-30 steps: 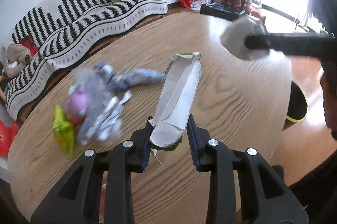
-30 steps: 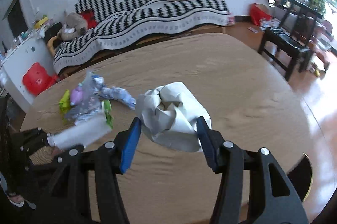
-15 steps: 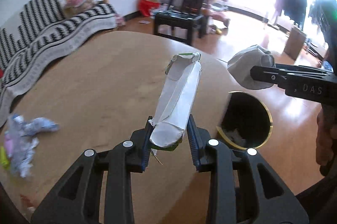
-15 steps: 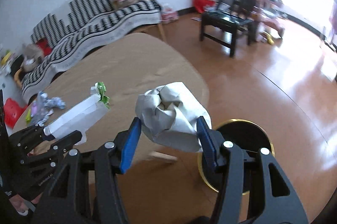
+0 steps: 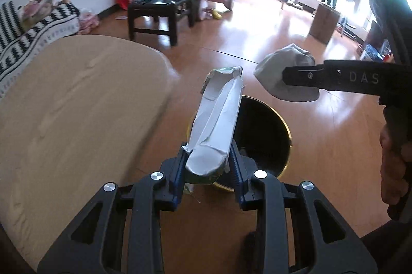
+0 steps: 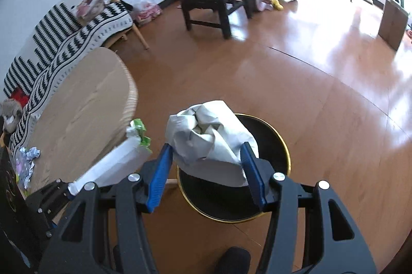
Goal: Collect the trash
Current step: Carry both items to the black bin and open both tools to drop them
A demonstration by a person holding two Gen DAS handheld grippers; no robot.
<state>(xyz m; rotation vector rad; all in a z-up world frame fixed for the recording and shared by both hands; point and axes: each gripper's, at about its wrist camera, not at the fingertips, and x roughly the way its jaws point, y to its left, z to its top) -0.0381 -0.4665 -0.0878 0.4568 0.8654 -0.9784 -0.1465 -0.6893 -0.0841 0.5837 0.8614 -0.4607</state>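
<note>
Fingers of the left gripper (image 5: pixel 207 168) are clenched on a flattened carton (image 5: pixel 216 122), those of the right gripper (image 6: pixel 206 166) on crumpled paper (image 6: pixel 209 137); both are held above the bin (image 6: pixel 278 145) at twelve o'clock (presumably for dropping).

You swing both grippers off the wooden table (image 5: pixel 72 104) and out over the floor. The flattened carton (image 5: pixel 216 124) in your left gripper (image 5: pixel 207 171) now hangs above the black, gold-rimmed bin (image 5: pixel 265 135), where a second ago it lay over the tabletop. The crumpled paper (image 6: pixel 211 137) in your right gripper (image 6: pixel 206 168) arrives over the same bin (image 6: pixel 273 145). The wrapper pile (image 6: pixel 25 160) falls behind at the table's far side.
</note>
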